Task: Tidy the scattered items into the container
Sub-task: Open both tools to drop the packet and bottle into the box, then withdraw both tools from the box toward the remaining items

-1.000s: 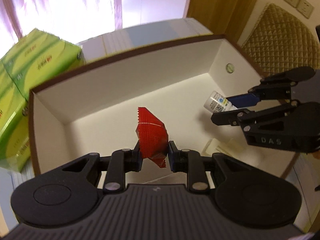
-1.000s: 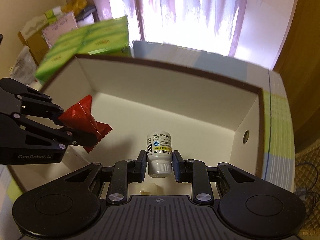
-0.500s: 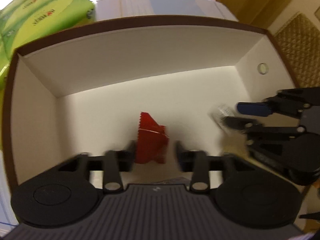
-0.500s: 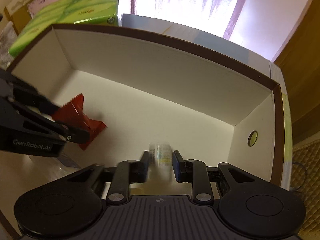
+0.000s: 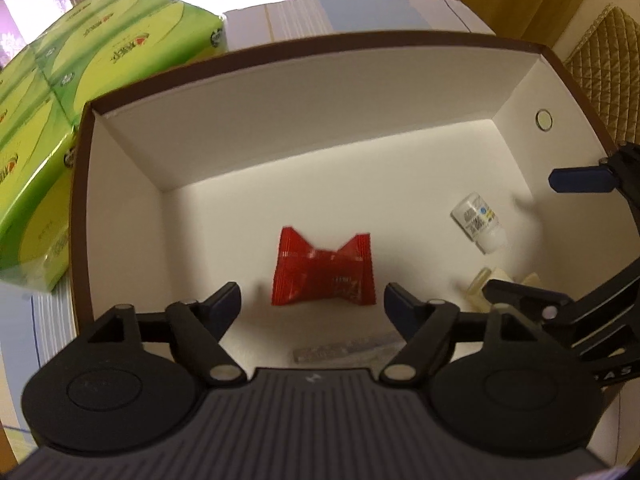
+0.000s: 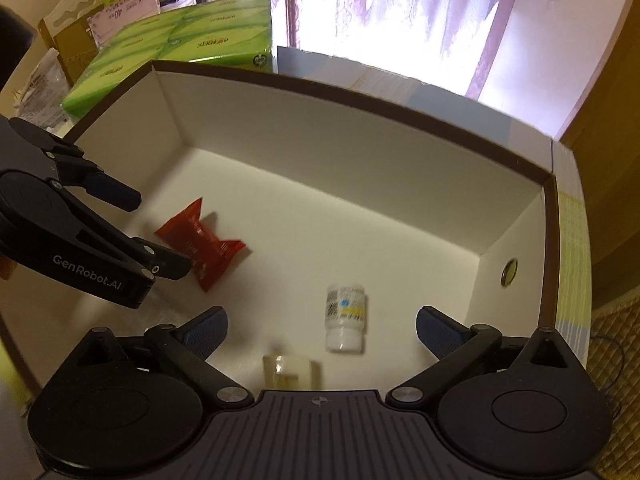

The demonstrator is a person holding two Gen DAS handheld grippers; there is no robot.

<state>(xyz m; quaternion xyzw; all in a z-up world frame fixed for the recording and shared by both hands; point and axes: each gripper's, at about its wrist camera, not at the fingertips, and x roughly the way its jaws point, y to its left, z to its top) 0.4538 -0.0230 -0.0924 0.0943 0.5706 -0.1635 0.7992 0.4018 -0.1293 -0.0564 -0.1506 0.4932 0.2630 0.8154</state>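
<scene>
Red foil catches the eye first: a crimped red snack packet point(image 5: 324, 276) lies flat on the white floor of the cardboard box point(image 5: 280, 92), toward the middle and nearer the left wall, directly ahead of the left gripper point(image 5: 312, 308). That gripper's jaws are opening, with nothing pressed between the pads; the packet sits beyond the tips, clear of both, which reads as a drop just made into the container. The right gripper point(image 6: 320, 328) hangs over the box's right half, its jaws spread wide and opening too, and the small white medicine bottle point(image 6: 346, 318) lies on its side on the floor between and just ahead of the fingertips, cap toward the camera, touching neither pad. A pale translucent item point(image 6: 286, 368), too blurred to name, rests near the front wall just beside the bottle, and a flat greyish strip point(image 5: 344, 350) lies by the front wall below the left gripper. Both grippers point steeply down into the box, a sensible posture for letting things fall short and land inside the walls. Green tissue packs point(image 5: 60, 120) stand outside, against the box's far-left corner. With both items released inside, the next call would likely be lifting clear for anything left outside.
</scene>
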